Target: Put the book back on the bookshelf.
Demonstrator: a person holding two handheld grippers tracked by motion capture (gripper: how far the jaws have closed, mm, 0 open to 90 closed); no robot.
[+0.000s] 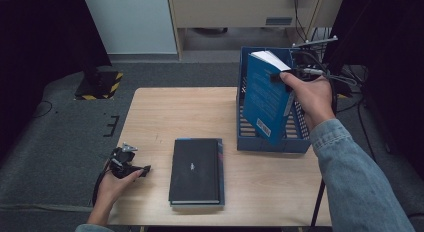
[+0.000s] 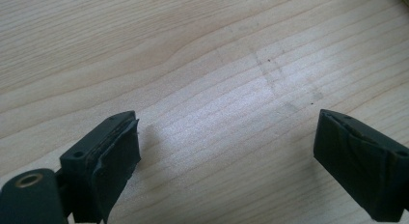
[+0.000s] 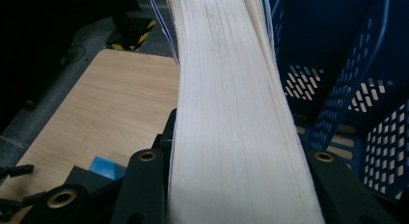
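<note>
Right tongs (image 3: 236,185) clamp blue book (image 1: 265,99), tilted over the blue basket (image 1: 270,142) below them. Left tongs (image 2: 226,151) wide open, empty, low over counter (image 2: 217,64); black book (image 1: 196,170) beside them.

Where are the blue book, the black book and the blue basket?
blue book (image 1: 264,97), high view, middle of its cover.
black book (image 1: 195,170), high view, centre of its cover.
blue basket (image 1: 270,143), high view, near front wall.

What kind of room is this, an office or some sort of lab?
Probably a lab or workshop set up for recording: a small light wooden table on grey carpet, black curtains at the sides, loose cables, and a yellow-and-black striped stand base.
</note>
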